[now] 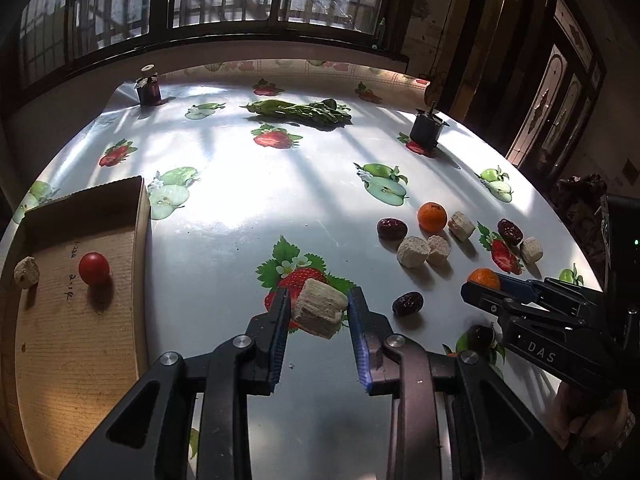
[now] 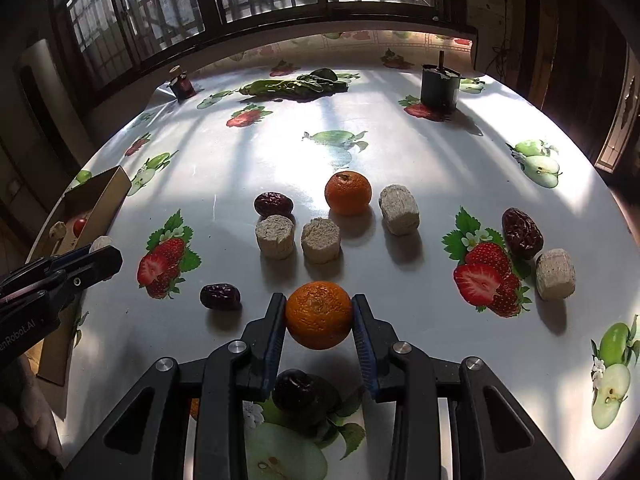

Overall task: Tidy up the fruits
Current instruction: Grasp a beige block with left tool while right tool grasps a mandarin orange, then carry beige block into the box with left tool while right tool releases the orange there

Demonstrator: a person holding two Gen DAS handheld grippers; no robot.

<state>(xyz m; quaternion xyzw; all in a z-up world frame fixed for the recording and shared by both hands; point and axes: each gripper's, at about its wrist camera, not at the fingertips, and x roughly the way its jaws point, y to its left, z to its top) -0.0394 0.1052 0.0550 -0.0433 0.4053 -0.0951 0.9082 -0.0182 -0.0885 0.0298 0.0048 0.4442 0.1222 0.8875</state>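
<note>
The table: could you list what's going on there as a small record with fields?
left gripper: shut on a beige chunk, lifted off the table
right gripper: shut on an orange
box: at the table's left edge, holds a red tomato and one beige piece
loose on table: second orange, four beige pieces, four dark dates
far side: leafy greens, two dark containers
</note>
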